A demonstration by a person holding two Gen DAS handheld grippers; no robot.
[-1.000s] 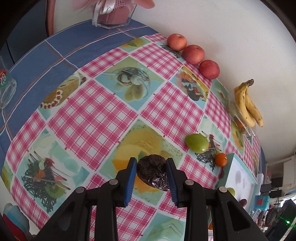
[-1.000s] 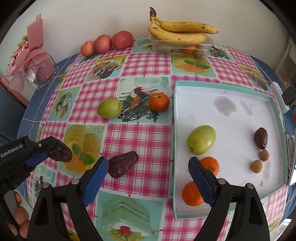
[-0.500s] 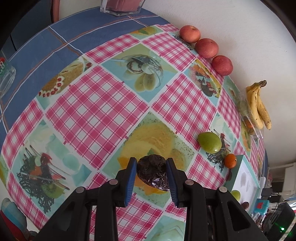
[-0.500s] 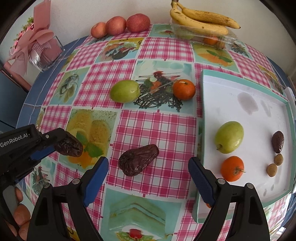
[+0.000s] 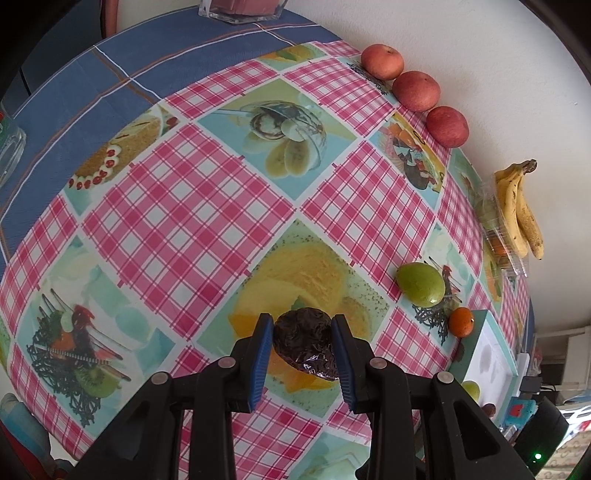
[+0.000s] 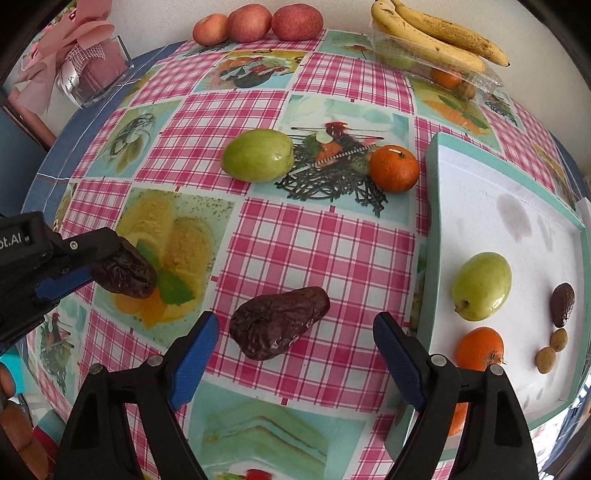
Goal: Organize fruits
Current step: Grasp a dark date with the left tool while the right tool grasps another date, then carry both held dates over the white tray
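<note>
My left gripper is shut on a dark wrinkled date, held just above the tablecloth; the same gripper and date appear at the left of the right wrist view. My right gripper is open, its blue pads either side of a second wrinkled date lying on the cloth. A green fruit and an orange lie further back. The white tray on the right holds a green fruit, an orange, a date and two small brown fruits.
Three red apples line the wall at the back. Bananas rest on a clear plastic box of fruit. A glass box with a pink bow stands back left. A glass sits at the table's left edge.
The right gripper has come down and forward over the loose date, which now lies between its open fingers. The left gripper still holds its date and has shifted slightly.
</note>
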